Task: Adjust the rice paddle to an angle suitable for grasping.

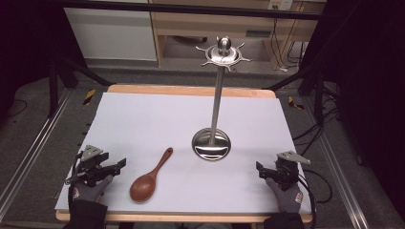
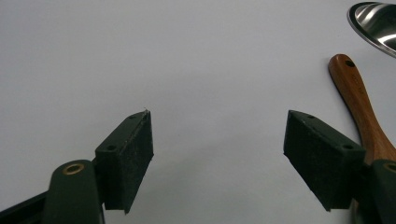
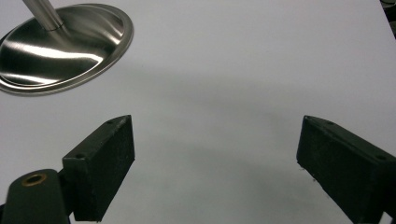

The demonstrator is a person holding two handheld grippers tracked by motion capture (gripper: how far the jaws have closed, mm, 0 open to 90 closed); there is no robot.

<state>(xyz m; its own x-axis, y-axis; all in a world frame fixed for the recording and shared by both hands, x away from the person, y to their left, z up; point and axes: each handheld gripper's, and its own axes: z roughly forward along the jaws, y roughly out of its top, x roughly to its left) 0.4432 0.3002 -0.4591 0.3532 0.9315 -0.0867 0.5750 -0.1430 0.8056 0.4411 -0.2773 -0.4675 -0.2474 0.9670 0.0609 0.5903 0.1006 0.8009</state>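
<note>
Left claw (image 1: 120, 164) jaws apart, empty; wooden spoon (image 1: 149, 177) just beside, right. Right claw (image 1: 260, 168) apart, empty.

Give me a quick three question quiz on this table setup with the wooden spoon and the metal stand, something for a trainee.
1. True or false: the left gripper is shut on the wooden spoon.
2. Which gripper is nearer the spoon: A) left, B) right?
3. Fill in: the metal stand rests on a round ____ on the white table.

Key:
1. False; its jaws stand open and empty, with the spoon lying on the table beside them.
2. A.
3. Base; a pole rises from it to a ring of hooks at the top.
</note>
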